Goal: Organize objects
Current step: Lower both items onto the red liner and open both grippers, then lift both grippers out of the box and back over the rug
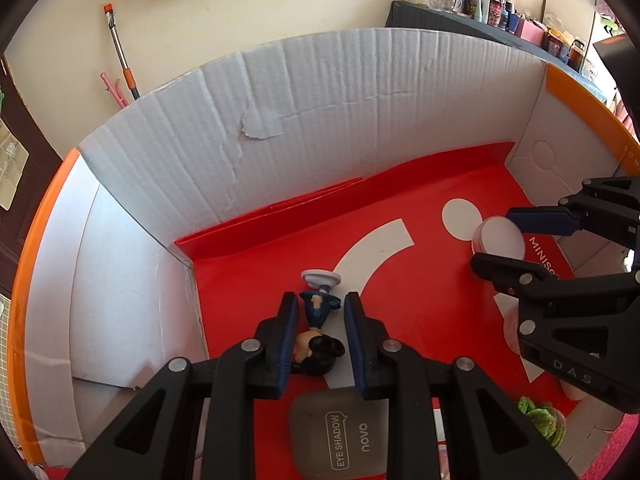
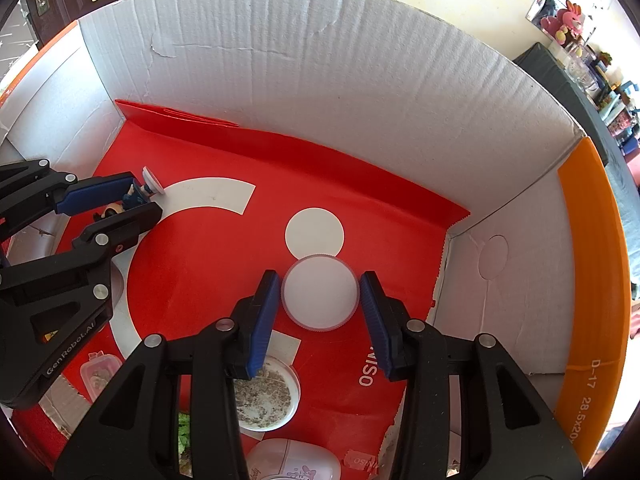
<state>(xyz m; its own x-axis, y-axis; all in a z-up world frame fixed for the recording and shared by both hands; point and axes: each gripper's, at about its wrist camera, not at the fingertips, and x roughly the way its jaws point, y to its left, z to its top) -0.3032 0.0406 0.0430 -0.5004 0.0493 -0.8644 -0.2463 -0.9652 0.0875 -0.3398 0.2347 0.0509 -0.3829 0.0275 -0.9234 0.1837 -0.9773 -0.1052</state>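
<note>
A small figurine [image 1: 318,312] with black hair, blue clothes and a white round base lies on the red liner [image 1: 260,280] of a cardboard box. My left gripper [image 1: 321,298] is shut on it, with the blue pads against its head and body. From the right wrist view the same figurine [image 2: 136,196] shows between the left gripper's [image 2: 147,194] fingers at the left. A round jar with a white ridged lid [image 2: 319,294] sits between the pads of my right gripper [image 2: 320,276], which is shut on its rim. The jar [image 1: 498,236] and right gripper [image 1: 493,237] also appear at the right of the left wrist view.
White corrugated box walls [image 1: 320,100] with orange rims [image 2: 592,280] enclose everything. A grey eye shadow case [image 1: 340,436] and a green plant-like item [image 1: 544,416] lie near the front. A round dish of grey flakes [image 2: 268,396], a small clear box [image 2: 98,372] and a pink-white case [image 2: 292,464] lie nearby.
</note>
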